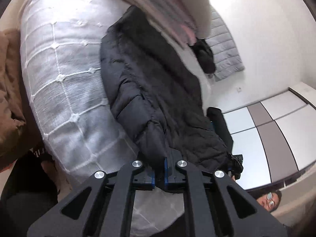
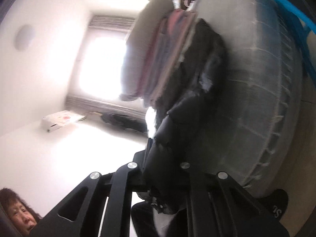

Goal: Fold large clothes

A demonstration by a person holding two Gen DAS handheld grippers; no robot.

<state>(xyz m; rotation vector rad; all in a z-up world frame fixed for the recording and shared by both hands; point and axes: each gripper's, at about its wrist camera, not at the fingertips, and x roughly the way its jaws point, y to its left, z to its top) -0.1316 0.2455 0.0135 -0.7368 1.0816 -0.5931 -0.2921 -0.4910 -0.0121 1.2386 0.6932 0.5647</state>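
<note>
Black quilted puffer coat (image 1: 158, 90) on white plastic-wrapped mattress (image 1: 65, 75); left gripper (image 1: 160, 169) and right gripper (image 2: 160, 169) both clamp its edge. Striped folded bedding (image 1: 158, 6) lies beyond, overlapping the coat's far end.

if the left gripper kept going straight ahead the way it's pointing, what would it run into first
The left gripper is already shut on the black puffer coat, so more of that coat lies straight ahead. Beyond it sits the striped bedding pile, though depth is hard to judge.

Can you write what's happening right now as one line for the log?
step: folding | item: black puffer coat on bed | left tongs: shut on coat | right tongs: shut on coat
</note>
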